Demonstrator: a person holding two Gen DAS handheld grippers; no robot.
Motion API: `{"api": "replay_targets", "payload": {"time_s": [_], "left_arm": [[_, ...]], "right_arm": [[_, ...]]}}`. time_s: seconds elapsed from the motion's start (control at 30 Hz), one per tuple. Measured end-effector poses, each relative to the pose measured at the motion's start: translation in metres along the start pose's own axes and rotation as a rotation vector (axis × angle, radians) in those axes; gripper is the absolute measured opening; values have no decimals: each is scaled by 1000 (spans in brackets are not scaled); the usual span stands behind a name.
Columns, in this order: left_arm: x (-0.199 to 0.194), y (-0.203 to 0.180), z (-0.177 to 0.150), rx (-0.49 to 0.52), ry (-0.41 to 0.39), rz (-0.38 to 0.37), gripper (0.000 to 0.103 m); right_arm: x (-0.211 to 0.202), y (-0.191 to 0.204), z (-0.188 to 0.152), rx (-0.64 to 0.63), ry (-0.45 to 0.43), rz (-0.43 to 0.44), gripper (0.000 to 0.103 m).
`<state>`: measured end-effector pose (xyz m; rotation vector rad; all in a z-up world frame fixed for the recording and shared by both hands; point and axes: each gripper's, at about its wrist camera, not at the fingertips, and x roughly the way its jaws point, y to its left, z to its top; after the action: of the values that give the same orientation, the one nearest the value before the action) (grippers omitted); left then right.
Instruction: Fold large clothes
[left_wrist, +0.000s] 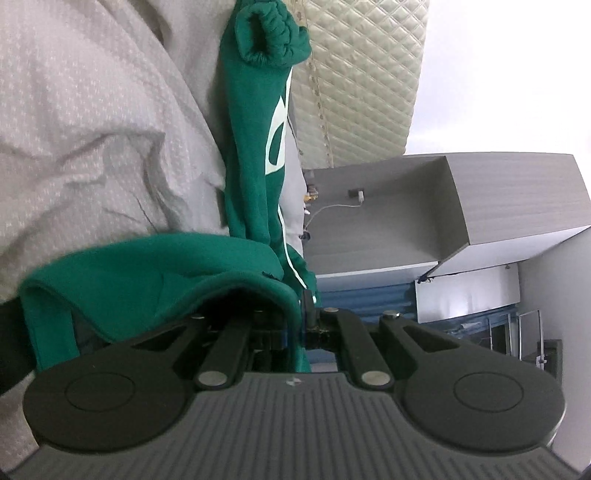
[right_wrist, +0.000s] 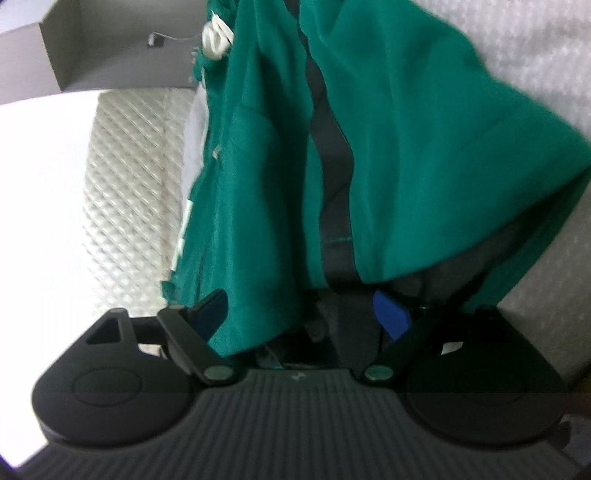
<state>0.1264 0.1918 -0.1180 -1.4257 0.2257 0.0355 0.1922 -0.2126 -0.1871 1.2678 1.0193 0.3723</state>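
Note:
A large green garment (left_wrist: 255, 155) with white stripes and lettering lies stretched across the pale patterned bed sheet (left_wrist: 81, 122); its elastic cuff (left_wrist: 273, 33) is at the top of the left wrist view. My left gripper (left_wrist: 304, 314) is shut on a fold of this garment, and the cloth drapes over its fingers and hides the tips. In the right wrist view the green garment (right_wrist: 424, 147), with its dark grey lining (right_wrist: 332, 155), hangs between the spread jaws of my right gripper (right_wrist: 303, 308). That gripper is open; its blue pads (right_wrist: 391, 314) stand apart on either side of the cloth.
A cream quilted mattress side (left_wrist: 362, 81) borders the sheet. Beyond it stands a grey wooden unit (left_wrist: 424, 206) with a plugged-in white cable (left_wrist: 340, 205). Blue shutters (left_wrist: 365, 299) and a white wall lie further off. The quilted surface (right_wrist: 133, 192) also shows in the right wrist view.

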Motion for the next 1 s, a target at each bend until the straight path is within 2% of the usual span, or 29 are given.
{"api": "replay_targets", "payload": {"time_s": [0.1, 0.2, 0.3, 0.33, 0.43, 0.47, 0.5, 0.53, 0.67, 0.83, 0.93, 1.0], "left_arm": [[3, 0, 2, 12, -20, 7, 7], [4, -1, 5, 24, -30, 15, 7], [6, -1, 5, 40, -39, 25, 7], [8, -1, 5, 51, -43, 31, 7], [10, -3, 3, 79, -43, 35, 7], [11, -4, 3, 89, -42, 39, 7], [11, -5, 3, 102, -41, 46, 7], [11, -5, 2, 109, -39, 50, 7], [8, -7, 1, 124, -18, 68, 7], [-7, -18, -12, 170, 46, 78, 7], [-18, -26, -28, 187, 116, 93, 7], [-27, -33, -39, 212, 145, 111, 6]], "right_arm": [[2, 3, -2, 11, -54, -32, 86], [-19, -1, -8, 20, -204, -65, 86], [-33, -5, -1, 42, -272, -28, 86], [-37, -4, 2, 35, -285, -7, 81], [-38, 7, 4, -27, -309, 32, 63], [-34, 12, 5, -51, -292, 24, 43], [-29, 17, 8, -76, -268, -3, 14], [-27, 22, 11, -90, -259, -26, 7], [-44, 42, 17, -169, -313, -2, 7], [-105, 66, 24, -252, -426, 55, 6], [-142, 72, 29, -273, -468, 31, 6], [-161, 75, 36, -302, -495, -17, 6]]}}
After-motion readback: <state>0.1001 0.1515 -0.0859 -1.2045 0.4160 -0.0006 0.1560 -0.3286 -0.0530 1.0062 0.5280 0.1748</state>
